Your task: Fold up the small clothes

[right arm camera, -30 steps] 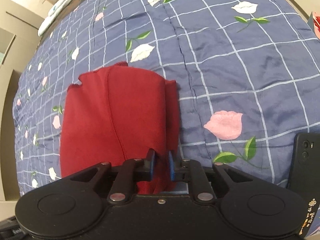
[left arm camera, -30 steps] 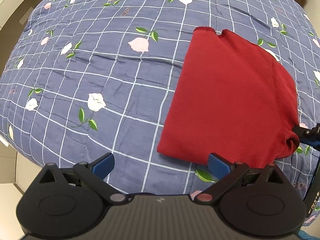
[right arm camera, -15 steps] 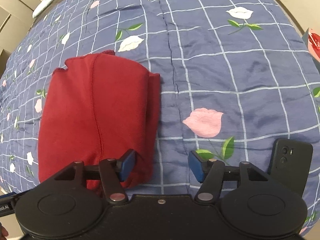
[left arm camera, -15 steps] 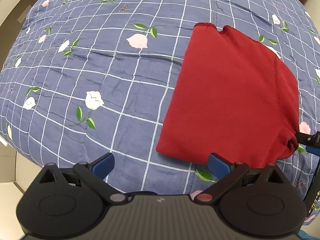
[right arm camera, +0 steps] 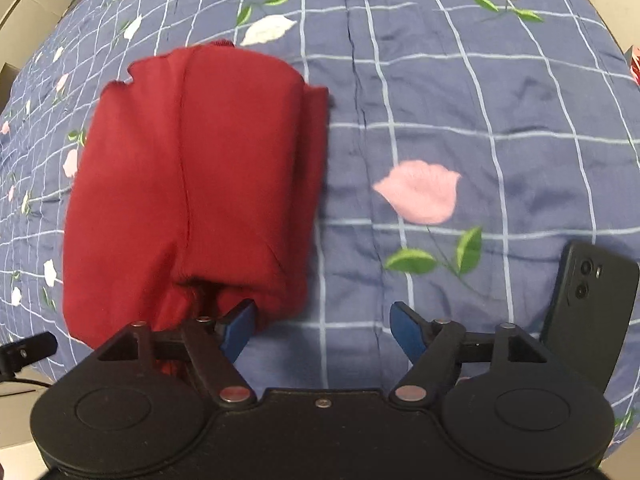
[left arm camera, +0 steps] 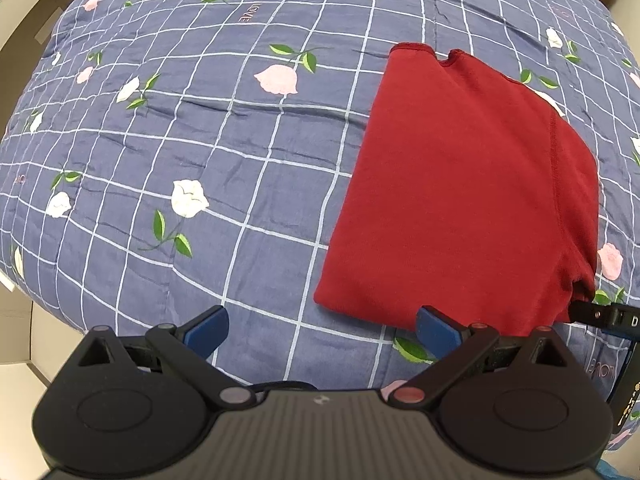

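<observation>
Red garment (left arm camera: 464, 200) is lying folded on the bed (left arm camera: 200, 140), its long axis running near to far. We are holding both tools released: the right tool (right arm camera: 322, 330) nearest its near-right corner, the left tool (left arm camera: 322, 330) at its near-left.

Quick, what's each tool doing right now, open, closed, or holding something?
Left tool: open, holding nothing.
Right tool: open, holding nothing; its left finger is at the edge of the folded red garment.
</observation>
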Demonstrator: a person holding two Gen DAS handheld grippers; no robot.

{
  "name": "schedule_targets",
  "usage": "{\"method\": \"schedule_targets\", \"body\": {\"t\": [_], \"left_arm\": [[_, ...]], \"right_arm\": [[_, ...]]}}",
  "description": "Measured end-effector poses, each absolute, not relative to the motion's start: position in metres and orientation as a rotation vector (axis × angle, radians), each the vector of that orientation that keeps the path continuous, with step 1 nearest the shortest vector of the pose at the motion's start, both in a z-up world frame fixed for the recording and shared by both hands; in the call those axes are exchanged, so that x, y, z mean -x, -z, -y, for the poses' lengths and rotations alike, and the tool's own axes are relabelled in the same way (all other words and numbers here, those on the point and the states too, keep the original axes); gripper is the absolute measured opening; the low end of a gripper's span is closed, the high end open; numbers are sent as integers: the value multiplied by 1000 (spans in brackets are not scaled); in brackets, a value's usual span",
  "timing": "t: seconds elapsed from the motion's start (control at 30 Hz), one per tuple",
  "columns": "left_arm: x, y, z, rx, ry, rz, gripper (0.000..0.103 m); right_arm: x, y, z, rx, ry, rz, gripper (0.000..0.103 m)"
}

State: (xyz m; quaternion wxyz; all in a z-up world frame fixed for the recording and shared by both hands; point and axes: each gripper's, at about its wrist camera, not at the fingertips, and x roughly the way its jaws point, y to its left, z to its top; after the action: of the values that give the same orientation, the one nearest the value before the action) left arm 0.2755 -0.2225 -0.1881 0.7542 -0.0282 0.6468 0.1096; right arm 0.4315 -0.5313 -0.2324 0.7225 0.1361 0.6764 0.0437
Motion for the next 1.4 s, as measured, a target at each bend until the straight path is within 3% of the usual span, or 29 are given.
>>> {"method": "schedule_targets", "body": {"t": [0.2, 0.37, 0.8, 1.13, 1.4], "left_arm": [[-276, 189, 221, 70, -242, -1414, 102], [-276, 189, 222, 70, -243, -1414, 102], [-279, 196, 223, 62, -242, -1439, 102], [-315, 196, 194, 153, -272, -1364, 102], [-361, 225, 191, 132, -188, -1363, 102]], "right_arm": [[-432, 228, 532, -315, -101, -1473, 81], [-431, 226, 537, -387, -130, -1475, 101], [-423, 252, 538, -390, -106, -1612, 102], [-441, 232, 542, -523, -185, -1474, 102], [-469, 247, 550, -719, -113, -1398, 102]]}}
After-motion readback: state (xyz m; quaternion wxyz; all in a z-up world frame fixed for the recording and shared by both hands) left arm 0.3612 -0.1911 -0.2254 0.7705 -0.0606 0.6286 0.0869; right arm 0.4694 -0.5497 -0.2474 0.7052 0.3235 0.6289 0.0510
